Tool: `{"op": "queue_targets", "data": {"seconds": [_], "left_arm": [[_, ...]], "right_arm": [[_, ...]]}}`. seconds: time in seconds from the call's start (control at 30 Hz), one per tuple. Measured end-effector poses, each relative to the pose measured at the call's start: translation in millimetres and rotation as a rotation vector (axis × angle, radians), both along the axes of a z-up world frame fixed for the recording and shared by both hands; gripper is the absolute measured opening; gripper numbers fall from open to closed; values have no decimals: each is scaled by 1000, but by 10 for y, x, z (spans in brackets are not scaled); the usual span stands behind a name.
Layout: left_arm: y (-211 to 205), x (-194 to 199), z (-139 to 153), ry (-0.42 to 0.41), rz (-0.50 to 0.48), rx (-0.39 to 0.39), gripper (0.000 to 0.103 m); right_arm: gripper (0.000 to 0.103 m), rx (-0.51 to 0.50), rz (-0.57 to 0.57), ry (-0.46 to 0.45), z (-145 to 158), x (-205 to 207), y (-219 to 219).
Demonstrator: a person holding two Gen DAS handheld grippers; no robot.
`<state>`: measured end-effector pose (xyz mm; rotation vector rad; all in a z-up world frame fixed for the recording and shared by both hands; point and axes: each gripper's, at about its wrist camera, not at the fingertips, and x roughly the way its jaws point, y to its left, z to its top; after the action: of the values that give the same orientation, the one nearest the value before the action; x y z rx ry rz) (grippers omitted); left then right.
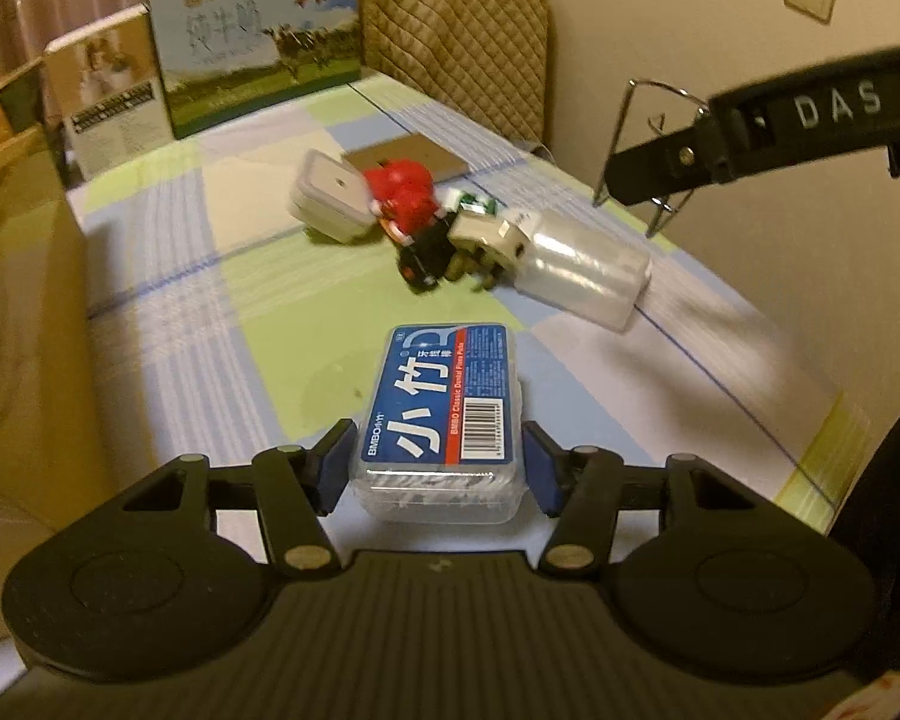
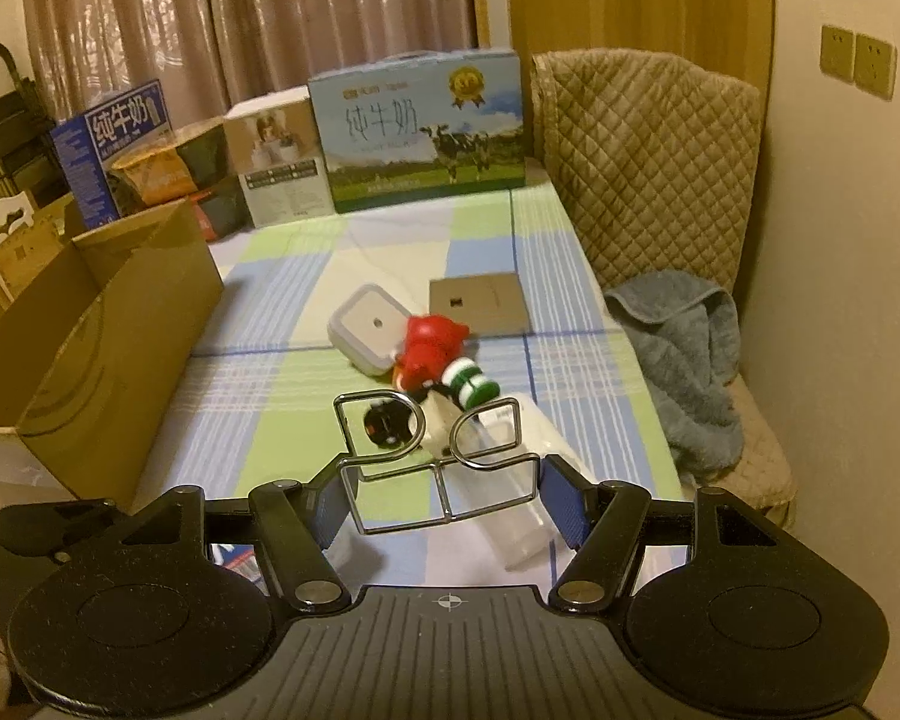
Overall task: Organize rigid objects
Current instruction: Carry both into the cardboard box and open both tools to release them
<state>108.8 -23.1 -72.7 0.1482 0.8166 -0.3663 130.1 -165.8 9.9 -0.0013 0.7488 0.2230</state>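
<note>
In the left wrist view my left gripper (image 1: pixel 438 462) is shut on a clear plastic floss-pick box (image 1: pixel 444 402) with a blue label, its blue pads pressing both long sides just above the checked tablecloth (image 1: pixel 210 276). In the right wrist view my right gripper (image 2: pixel 444 498) is shut on a bent wire rack (image 2: pixel 439 489), held off the table. That wire rack (image 1: pixel 613 138) also shows at the upper right of the left wrist view. Beyond both lies a heap: a white square container (image 2: pixel 369 327), a red toy (image 2: pixel 429 345), a green-striped piece (image 2: pixel 471 381) and a clear plastic cup (image 1: pixel 582 276) on its side.
An open cardboard box (image 2: pixel 90 348) stands along the table's left side. Milk cartons (image 2: pixel 420 132) and other boxes line the far edge. A flat brown card (image 2: pixel 480 306) lies behind the heap. A grey towel (image 2: pixel 684 348) rests on the quilted seat (image 2: pixel 648 144) at right.
</note>
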Motion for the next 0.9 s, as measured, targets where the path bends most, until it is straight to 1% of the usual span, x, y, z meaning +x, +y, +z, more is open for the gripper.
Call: {"op": "queue_targets", "data": {"seconds": [0.13, 0.23, 0.33, 0.4, 0.53, 0.63, 0.7, 0.8, 0.9], "left_arm": [[153, -58, 257, -23, 38, -16, 53], [347, -116, 555, -56, 88, -38, 53], [644, -159, 878, -97, 154, -37, 53], [915, -157, 1081, -115, 203, -23, 53], [1494, -120, 1350, -142, 286, 62, 53], [1915, -43, 1385, -118, 340, 107, 53], [2131, -19, 1355, -98, 365, 118, 53], [2344, 30, 1260, -77, 381, 133, 53], [2461, 74, 1123, -57, 380, 136, 53]], "right_arm": [[63, 7, 16, -18, 154, -36, 78], [63, 14, 47, -43, 320, -57, 199], [63, 31, 97, -74, 502, -45, 401], [63, 50, 143, -92, 611, -16, 595], [63, 101, 264, -112, 732, 90, 1137], [63, 128, 359, -97, 733, 194, 1576], [63, 117, 412, -89, 678, 264, 1864], [63, 91, 485, -62, 508, 346, 2239], [63, 45, 534, -41, 328, 400, 2521]]}}
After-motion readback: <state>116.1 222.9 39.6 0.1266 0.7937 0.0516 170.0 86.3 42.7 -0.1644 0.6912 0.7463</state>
